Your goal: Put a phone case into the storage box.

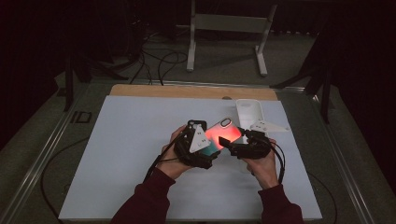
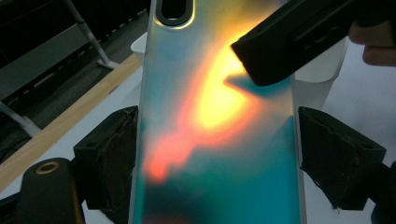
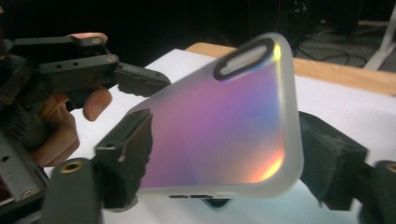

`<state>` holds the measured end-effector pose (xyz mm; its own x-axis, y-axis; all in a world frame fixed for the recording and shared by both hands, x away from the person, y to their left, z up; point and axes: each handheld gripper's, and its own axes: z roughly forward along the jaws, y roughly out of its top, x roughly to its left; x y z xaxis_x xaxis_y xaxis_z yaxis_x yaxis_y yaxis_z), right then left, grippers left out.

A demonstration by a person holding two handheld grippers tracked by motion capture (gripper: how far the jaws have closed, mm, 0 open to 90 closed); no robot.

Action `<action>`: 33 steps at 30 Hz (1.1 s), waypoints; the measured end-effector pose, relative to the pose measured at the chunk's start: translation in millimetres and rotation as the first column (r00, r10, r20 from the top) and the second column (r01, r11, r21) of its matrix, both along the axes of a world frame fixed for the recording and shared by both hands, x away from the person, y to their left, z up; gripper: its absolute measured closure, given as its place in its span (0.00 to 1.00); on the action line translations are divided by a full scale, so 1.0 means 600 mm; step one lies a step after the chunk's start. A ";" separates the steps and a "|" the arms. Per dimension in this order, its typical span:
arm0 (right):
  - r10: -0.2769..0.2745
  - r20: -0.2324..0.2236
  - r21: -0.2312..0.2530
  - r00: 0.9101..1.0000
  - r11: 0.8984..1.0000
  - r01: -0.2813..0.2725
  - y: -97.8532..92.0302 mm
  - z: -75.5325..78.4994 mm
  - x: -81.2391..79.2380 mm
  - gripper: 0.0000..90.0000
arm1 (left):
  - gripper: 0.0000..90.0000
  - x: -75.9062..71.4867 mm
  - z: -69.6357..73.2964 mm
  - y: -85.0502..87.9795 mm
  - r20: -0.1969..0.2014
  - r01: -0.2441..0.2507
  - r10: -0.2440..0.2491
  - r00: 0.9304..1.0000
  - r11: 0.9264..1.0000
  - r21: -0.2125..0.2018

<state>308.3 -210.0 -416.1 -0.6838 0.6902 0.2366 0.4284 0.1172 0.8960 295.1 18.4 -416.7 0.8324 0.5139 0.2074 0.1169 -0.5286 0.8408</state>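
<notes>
Material: frosted, iridescent plastic, orange running to teal across the back of a phone case (image 1: pixel 225 132), with the camera cut-out (image 2: pixel 174 10) at its far end.
Place of the case: lifted off the pale worktop (image 1: pixel 135 154), tilted, between the two grippers, a little right of the middle.
Left gripper (image 1: pixel 211 148): fingers (image 2: pixel 109 149) pinching the phone case by its two long edges, at the lower half.
Right gripper (image 1: pixel 232 145): fingers (image 3: pixel 128 154) set one to each side of the case, hard by its edges; pressing or just short of contact, cannot tell.
Risk, slip: smooth rounded edges and narrow pads; likely to skate out of the pinch if either hand twists against the other.
Risk, flex: thin, hollow shell; probably bowing or popping free under too hard a squeeze across the width.
Risk, handover: a drop onto the worktop if the left fingers let go before the right pair truly bites.
Risk, collision: the two sets of fingers close together over the case, so a knock between them could lever it loose.
Container: white open tray (image 1: pixel 250 111) near the far right of the worktop, just beyond the grippers.
Contents: nothing seen in the visible part; near end hidden behind the right gripper.
</notes>
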 end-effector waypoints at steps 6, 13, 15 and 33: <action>0.018 -0.051 0.039 0.999 0.999 -0.016 -0.001 0.001 0.002 0.44 | 0.19 -0.001 -0.001 -0.006 0.001 0.001 -0.001 1.000 1.000 -0.005; 0.026 -0.094 0.080 0.995 0.997 -0.019 -0.004 0.003 0.003 0.55 | 0.19 -0.001 -0.004 -0.007 -0.001 0.003 -0.003 1.000 1.000 -0.008; 0.032 -0.106 0.091 0.994 0.996 -0.023 -0.004 0.003 0.003 0.59 | 0.19 0.000 -0.005 -0.007 -0.004 0.000 0.000 1.000 1.000 -0.011; 0.082 -0.065 0.054 0.994 0.995 -0.079 0.021 0.004 -0.008 0.96 | 0.22 0.010 -0.023 -0.010 -0.032 -0.048 0.049 0.998 0.999 0.009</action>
